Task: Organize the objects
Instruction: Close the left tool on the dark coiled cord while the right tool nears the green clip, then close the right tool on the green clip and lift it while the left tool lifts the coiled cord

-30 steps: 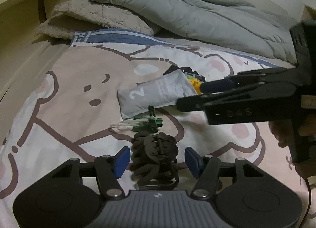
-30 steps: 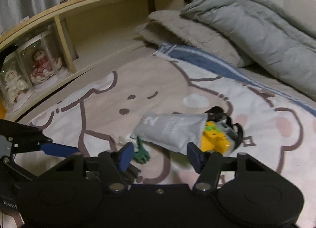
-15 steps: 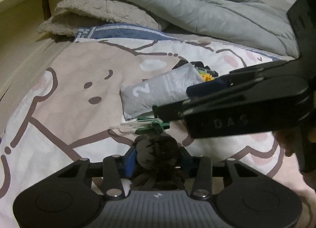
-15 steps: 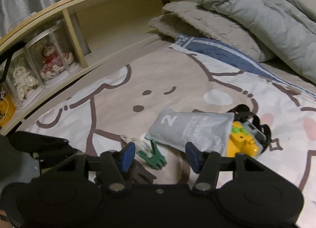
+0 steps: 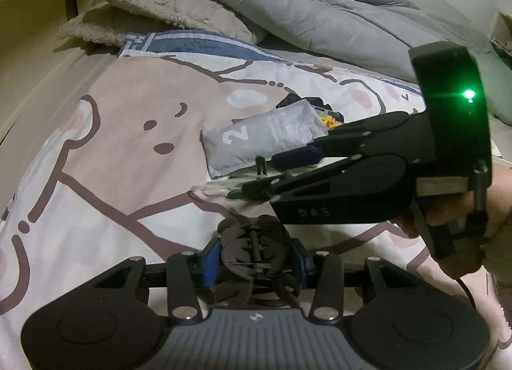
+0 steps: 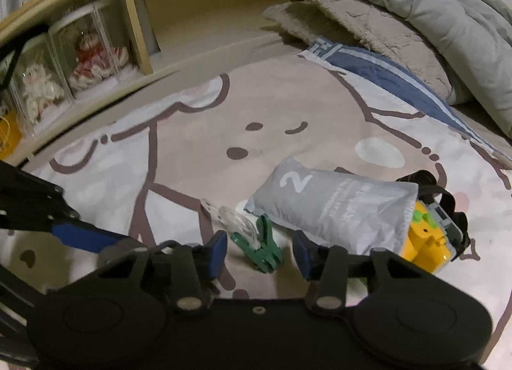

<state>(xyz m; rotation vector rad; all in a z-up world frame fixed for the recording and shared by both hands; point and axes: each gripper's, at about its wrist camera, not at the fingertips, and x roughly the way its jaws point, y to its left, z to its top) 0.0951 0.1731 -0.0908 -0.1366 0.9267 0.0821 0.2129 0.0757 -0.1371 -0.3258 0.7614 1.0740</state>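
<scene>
My left gripper (image 5: 256, 261) is shut on a dark brown hair claw clip (image 5: 256, 242) low over the cartoon bedspread. My right gripper (image 6: 260, 251) is open, its blue pads either side of a green clothes peg (image 6: 262, 248) that lies by a clear peg (image 6: 233, 219). The right gripper also shows in the left wrist view (image 5: 275, 171), over the pegs. A grey pouch marked 2 (image 6: 332, 206) lies just beyond, also in the left wrist view (image 5: 265, 136). A yellow toy with a black strap (image 6: 428, 232) lies at its right end.
A grey duvet (image 5: 320, 11) and a beige fleece blanket (image 6: 352, 18) are heaped at the bed's far end. A wooden shelf (image 6: 144, 27) with dolls in clear cases (image 6: 89, 59) runs along the left side.
My left gripper closed on the hair claw clip. My right gripper moved forward and down until the green peg came between its open pads.
</scene>
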